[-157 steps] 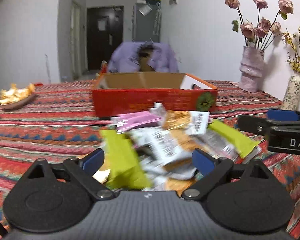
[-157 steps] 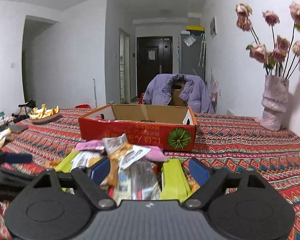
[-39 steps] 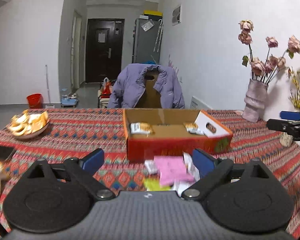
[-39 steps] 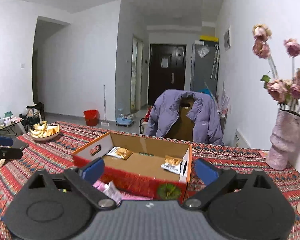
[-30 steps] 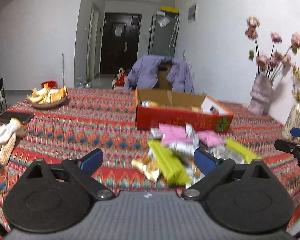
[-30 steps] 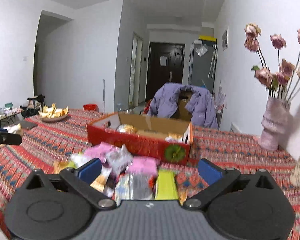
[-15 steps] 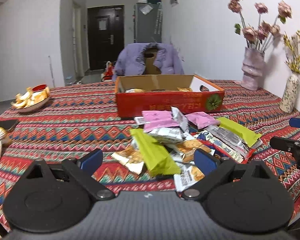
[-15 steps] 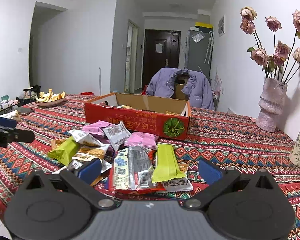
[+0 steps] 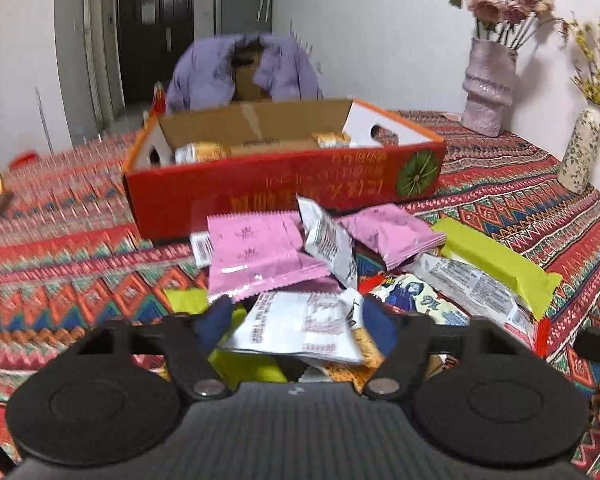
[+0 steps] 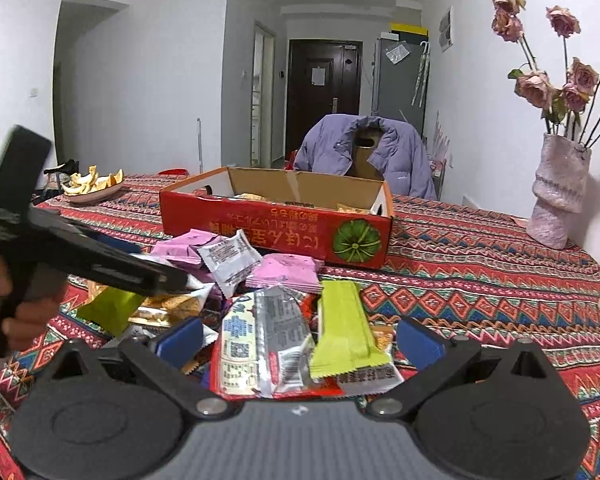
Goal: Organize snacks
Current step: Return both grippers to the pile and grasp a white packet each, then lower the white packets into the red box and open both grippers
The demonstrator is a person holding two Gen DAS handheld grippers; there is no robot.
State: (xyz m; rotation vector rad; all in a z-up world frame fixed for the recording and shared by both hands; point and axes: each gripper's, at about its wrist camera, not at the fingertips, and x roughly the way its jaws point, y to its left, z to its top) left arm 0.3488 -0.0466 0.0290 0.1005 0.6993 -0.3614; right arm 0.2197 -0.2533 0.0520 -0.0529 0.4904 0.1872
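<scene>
1. Though a few packets already lie inside the red cardboard box [image 9: 284, 184], one at its left end and one toward its right, most of the snacks are not yet sorted; I judge the task to be in its early part.
2. The snack pile [image 10: 268, 300] sits on the patterned counter [image 10: 480, 280] just in front of the box, at about 6 o'clock from it; pink packets [image 9: 256, 252], white packets, a lime-green bar [image 10: 344, 332] and golden wrappers overlap one another.
3. The left claw [image 9: 296, 326] stands fairly narrow, its blue pads on either side of a white packet [image 9: 300, 326] at the near edge of the pile; whether the pads already press on it I cannot tell; a grasp looks close.
4. The right claw [image 10: 298, 338] is spread wide and holds nothing; it hovers over the near side of the pile, above a silver-and-red wrapper [image 10: 260, 344] and the lime-green bar.
5. Yellow characters run along the box front, seemingly upside down, beside a round green emblem at its right end; I cannot read them.
6. The packets carry fine print and barcode-like panels, too small or blurred to read; no brand name is legible.
</scene>
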